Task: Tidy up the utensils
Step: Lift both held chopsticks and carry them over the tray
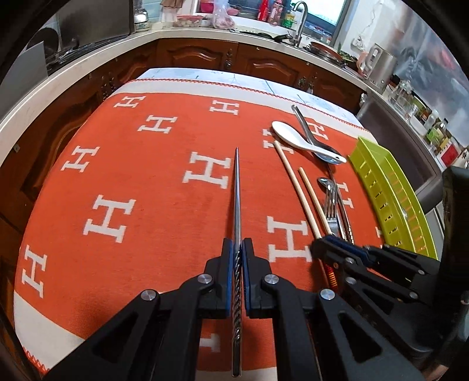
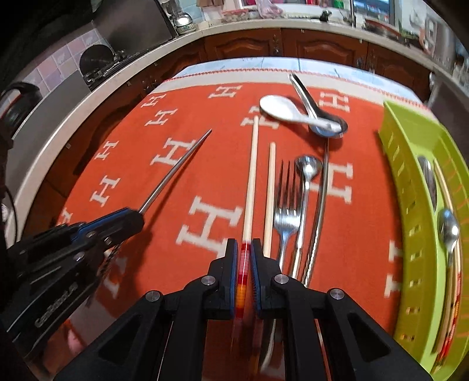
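My left gripper (image 1: 238, 244) is shut on a metal chopstick (image 1: 237, 187) with a twisted handle, held above the orange cloth; it also shows in the right wrist view (image 2: 176, 173). My right gripper (image 2: 244, 244) is shut on a wooden chopstick (image 2: 251, 175) with a red and orange end. A second wooden chopstick (image 2: 269, 193), a fork (image 2: 285, 211), a small metal spoon (image 2: 306, 170) and another metal chopstick (image 2: 321, 199) lie beside it. A white ceramic spoon (image 2: 281, 110) lies across a metal ladle spoon (image 2: 319, 117). The green tray (image 2: 410, 205) on the right holds spoons and a chopstick.
The table carries an orange cloth (image 1: 132, 175) with white H marks. Wooden cabinets (image 1: 199, 55) and a cluttered counter (image 1: 205, 26) run behind it. A kettle (image 1: 379, 64) and jars stand at the right.
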